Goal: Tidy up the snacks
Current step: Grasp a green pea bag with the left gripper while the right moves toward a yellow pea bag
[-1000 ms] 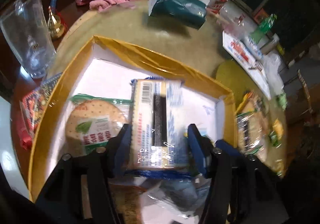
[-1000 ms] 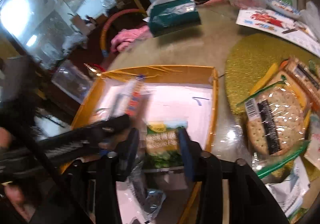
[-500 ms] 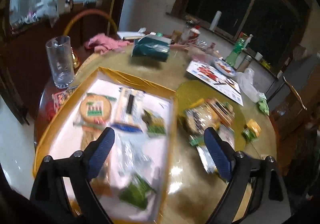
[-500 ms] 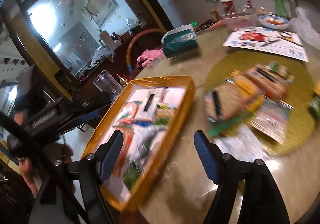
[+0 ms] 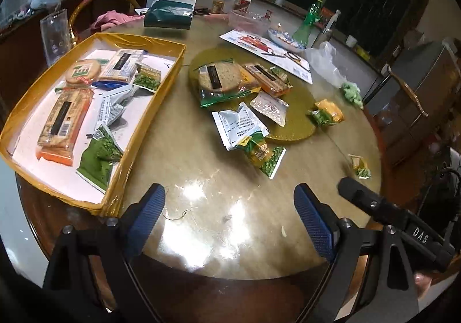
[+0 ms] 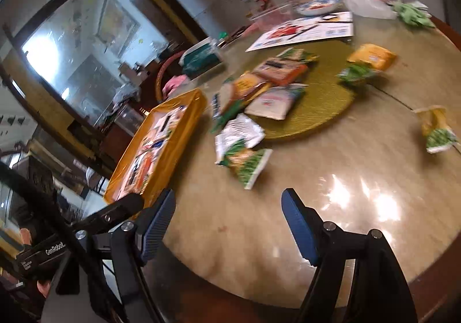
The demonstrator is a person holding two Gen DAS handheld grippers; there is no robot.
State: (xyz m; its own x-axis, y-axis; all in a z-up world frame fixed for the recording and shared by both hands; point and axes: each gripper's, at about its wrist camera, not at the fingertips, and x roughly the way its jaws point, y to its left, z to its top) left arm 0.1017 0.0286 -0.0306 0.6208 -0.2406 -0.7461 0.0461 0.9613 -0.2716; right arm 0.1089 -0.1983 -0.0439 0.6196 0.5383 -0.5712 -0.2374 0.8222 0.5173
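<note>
Yellow-rimmed tray [image 5: 161,86] on the counter [image 5: 201,193] holds several snack packets, while more snack packets [image 5: 245,127] lie beside it around a gold mat [image 5: 299,121]. Both the left hand-held gripper [image 5: 229,209] and right hand-held gripper [image 6: 227,216] hang over bare counter, jaws spread wide and empty, having just been opening.

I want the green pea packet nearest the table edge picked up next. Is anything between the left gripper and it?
Nothing visible. The left gripper is open and empty above bare table, and the pea packet lies ahead of it. A white packet overlaps its far end, on the side away from the gripper.
</note>
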